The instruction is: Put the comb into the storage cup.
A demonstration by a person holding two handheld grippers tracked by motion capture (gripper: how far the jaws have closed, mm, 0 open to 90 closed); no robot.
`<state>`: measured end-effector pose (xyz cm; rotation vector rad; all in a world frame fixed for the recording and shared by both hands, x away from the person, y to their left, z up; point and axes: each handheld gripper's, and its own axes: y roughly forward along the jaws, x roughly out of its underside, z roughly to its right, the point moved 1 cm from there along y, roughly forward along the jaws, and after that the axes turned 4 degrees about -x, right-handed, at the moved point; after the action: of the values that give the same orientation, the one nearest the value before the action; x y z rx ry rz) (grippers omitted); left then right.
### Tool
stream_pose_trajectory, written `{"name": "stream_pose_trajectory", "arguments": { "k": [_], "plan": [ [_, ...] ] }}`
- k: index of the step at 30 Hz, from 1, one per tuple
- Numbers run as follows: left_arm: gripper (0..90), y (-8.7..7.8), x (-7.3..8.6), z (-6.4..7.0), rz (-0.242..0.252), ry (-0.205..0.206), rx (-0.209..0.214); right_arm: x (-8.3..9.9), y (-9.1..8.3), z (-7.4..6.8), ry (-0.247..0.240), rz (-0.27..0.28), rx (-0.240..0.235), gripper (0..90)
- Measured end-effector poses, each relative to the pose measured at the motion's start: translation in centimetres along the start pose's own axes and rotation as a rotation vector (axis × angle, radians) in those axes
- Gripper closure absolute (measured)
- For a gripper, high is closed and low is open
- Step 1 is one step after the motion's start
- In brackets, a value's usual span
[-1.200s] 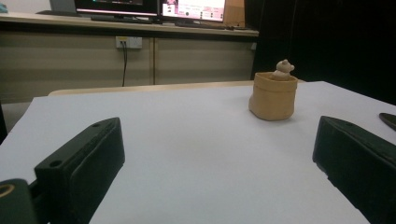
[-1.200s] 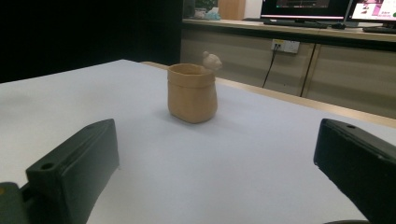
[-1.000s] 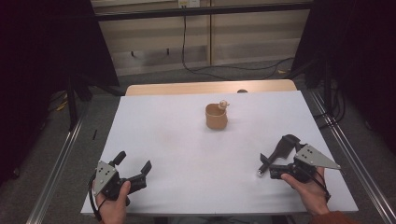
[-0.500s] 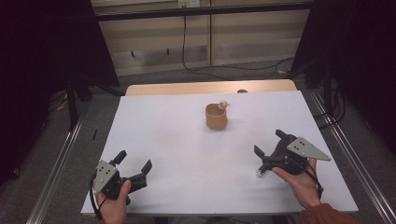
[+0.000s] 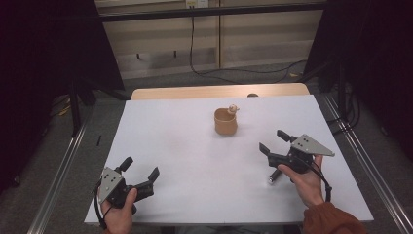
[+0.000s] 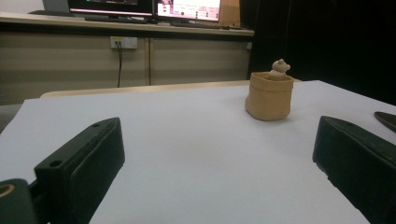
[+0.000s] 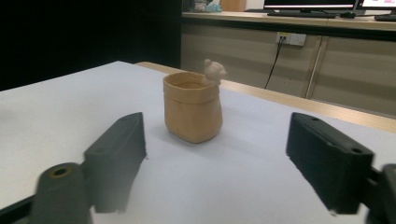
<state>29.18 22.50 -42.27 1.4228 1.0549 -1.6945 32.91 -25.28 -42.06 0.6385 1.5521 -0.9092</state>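
Observation:
A tan cup with a small animal figure on its rim stands upright at the centre-back of the white tabletop. My right gripper is open with nothing between its jaws, right of and nearer than the cup. It faces the cup, which shows between its jaws, apart from them. My left gripper is open and holds nothing, low at the near left corner. Its view has the cup far ahead, right of centre.
A short dark stick with a silver tip lies under the right hand. A wooden table edge borders the white top at the back. Metal rails run along both sides. Cables lie on the floor behind.
My right gripper has moved left and away from the near edge, closer to the cup, still open. The left gripper and the cup have stayed put.

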Motion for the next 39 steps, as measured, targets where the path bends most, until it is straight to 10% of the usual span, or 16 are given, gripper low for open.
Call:
{"name": "stream_pose_trajectory", "arguments": {
  "k": [6,22,39],
  "plan": [
    [2.2,-0.2,0.0,0.0,0.003,0.000,-0.001,0.2,-0.6,-0.1,-0.040,-0.015,0.017,44.2],
    [2.2,-0.2,0.0,0.0,0.002,-0.002,0.004,-0.1,-0.4,-0.5,-0.026,-0.122,-0.118,89.4],
    [2.3,-0.1,0.0,0.0,0.000,-0.001,0.005,-1.5,-0.5,-0.1,0.064,-0.299,-0.204,90.0]
  ]
}}
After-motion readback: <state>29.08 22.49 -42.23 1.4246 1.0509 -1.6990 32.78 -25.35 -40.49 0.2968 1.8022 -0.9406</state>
